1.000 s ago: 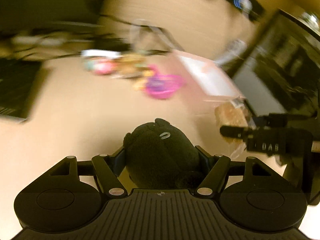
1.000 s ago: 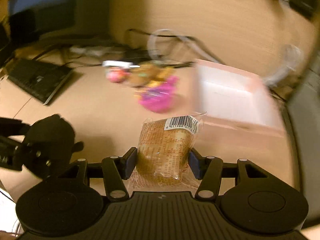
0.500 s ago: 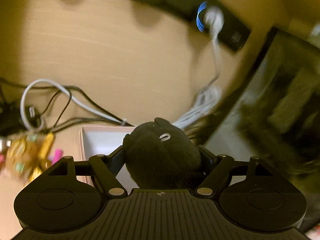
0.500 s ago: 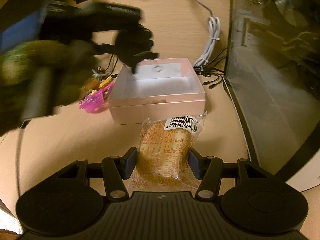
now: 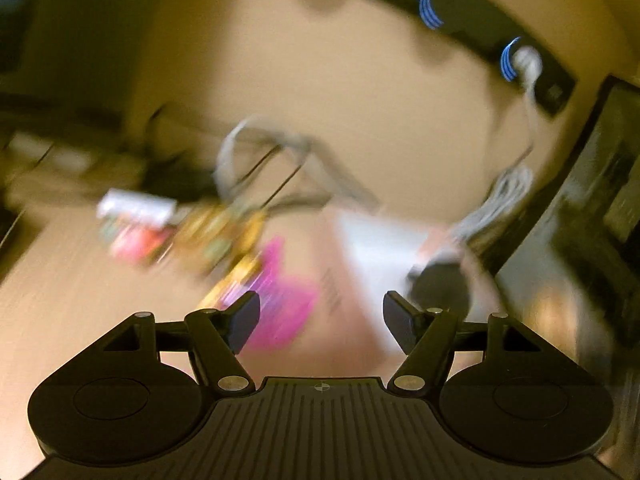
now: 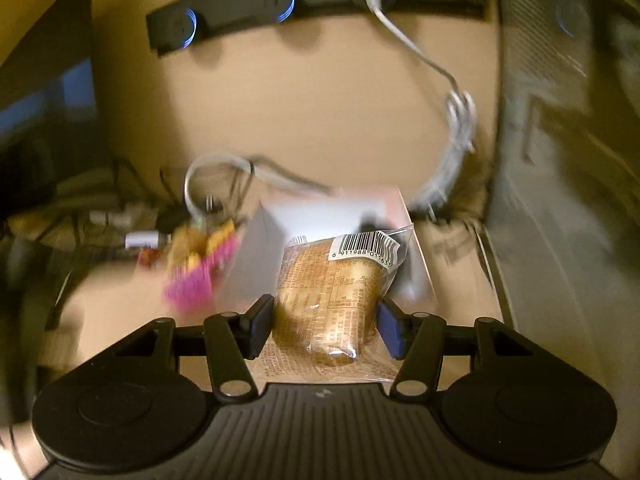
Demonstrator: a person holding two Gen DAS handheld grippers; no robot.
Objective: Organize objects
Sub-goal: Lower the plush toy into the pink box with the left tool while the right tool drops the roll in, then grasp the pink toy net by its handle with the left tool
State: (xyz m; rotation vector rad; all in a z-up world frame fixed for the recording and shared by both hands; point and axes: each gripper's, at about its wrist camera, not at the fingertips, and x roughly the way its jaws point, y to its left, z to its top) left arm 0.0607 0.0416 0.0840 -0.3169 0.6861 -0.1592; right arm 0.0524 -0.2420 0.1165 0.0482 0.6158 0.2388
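Biggest thing around is the wooden desk (image 6: 320, 112), with a dark computer case (image 6: 560, 160) up the 3 o'clock side of the right wrist view and a black power strip (image 6: 320, 4) across 12 o'clock. The pink box (image 6: 394, 204) sits dead ahead of the right gripper (image 6: 325, 326), white inside, open top. It's blurry in both views, so don't trust the edges too much.

The right gripper is clenched on the wrapped bread (image 6: 332, 292), jaws pressing both sides of the packet, barcode end pointing to 12 o'clock and hanging over the near part of the box. The left gripper (image 5: 321, 318) is released, jaws wide apart with nothing between them. In its view a dark round blob (image 5: 440, 284) sits at about 2 o'clock, looks like it's inside the box, probably a soft toy, but too smeared to swear on.

A pile of pink and yellow snack packets (image 6: 196, 276) lies at 10 o'clock, just beside the box.

For the drop, I'd carry the bread fully past the near wall, get it low over bare floor away from the dark blob, then let go. The wrapper is slippery and crinkly, so release close to the bottom or it may hang on the rim.
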